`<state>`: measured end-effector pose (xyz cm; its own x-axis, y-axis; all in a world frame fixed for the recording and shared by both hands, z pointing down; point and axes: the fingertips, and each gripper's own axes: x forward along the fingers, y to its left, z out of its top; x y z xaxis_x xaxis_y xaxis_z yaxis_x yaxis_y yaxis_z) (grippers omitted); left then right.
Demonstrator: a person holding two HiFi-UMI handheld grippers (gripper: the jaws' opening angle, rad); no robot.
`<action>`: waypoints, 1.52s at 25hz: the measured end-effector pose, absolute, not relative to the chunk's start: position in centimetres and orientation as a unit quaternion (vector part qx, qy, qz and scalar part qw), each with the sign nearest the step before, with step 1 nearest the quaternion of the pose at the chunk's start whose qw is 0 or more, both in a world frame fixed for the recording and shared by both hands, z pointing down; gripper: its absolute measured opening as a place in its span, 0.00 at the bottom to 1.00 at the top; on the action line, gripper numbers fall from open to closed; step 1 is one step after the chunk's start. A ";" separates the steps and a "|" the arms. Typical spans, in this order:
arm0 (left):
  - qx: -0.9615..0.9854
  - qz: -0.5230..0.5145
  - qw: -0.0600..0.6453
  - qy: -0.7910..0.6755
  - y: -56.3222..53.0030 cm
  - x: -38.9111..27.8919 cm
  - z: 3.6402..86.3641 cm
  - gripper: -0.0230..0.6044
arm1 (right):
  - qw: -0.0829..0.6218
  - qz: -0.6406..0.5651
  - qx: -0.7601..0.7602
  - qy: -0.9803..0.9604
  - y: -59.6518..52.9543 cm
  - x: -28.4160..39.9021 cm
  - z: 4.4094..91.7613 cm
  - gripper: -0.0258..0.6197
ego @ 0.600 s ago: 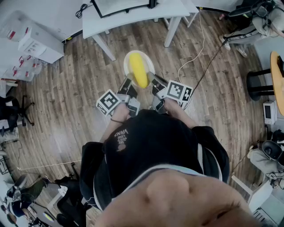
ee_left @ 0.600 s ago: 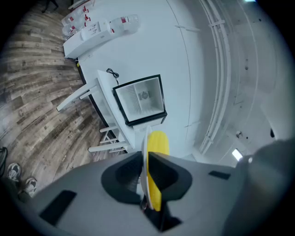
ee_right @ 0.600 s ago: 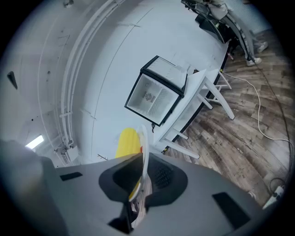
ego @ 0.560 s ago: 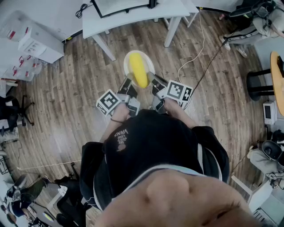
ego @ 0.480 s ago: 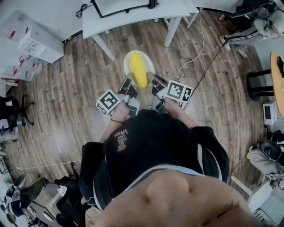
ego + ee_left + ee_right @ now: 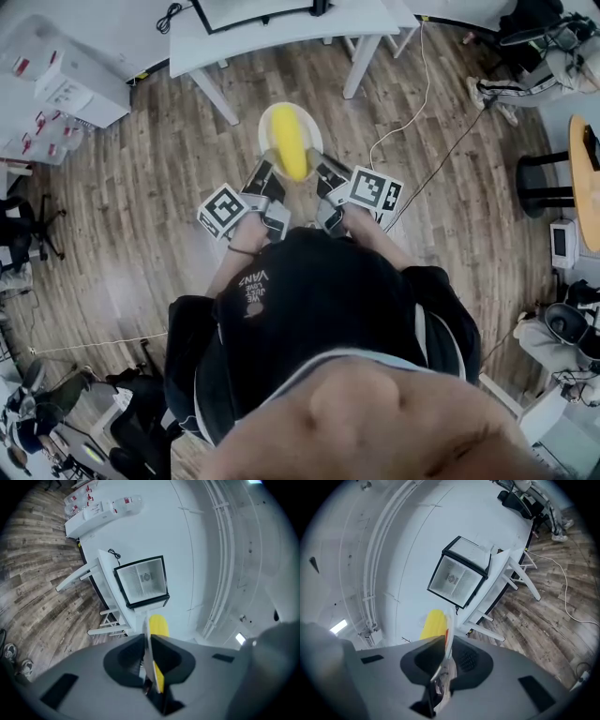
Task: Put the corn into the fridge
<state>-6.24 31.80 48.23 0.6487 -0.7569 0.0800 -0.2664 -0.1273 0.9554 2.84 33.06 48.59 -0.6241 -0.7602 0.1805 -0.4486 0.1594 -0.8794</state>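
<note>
Both left gripper [image 6: 266,178] and right gripper [image 6: 323,173] are pinching the plate [image 6: 265,129] rim, needing it level so the apparently loose corn [image 6: 289,142] isn't rolling.

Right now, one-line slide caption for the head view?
Head view: left gripper and right gripper clamp the rim of the plate bearing the corn above the wood floor.

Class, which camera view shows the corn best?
The head view: the corn lies full-length on the plate, seen from above. Both gripper views catch only its yellow end beyond the plate's edge-on rim.
</note>
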 end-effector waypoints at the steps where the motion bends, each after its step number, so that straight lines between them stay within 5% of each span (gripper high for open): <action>1: 0.717 -0.221 0.556 -0.357 31.7 -6.1 48.2 0.09 | 0.154 -0.507 -0.404 0.746 32.9 3.0 48.6 0.10; 38: 0.709 -0.224 0.565 -0.359 21.2 -6.4 49.3 0.09 | 0.138 -0.505 -0.404 0.750 22.3 2.7 49.4 0.10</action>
<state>-6.40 21.18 49.35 0.6426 -0.7611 0.0885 -0.2557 -0.1042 0.9611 2.71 22.27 49.35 -0.6358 -0.7455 0.2000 -0.4658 0.1640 -0.8695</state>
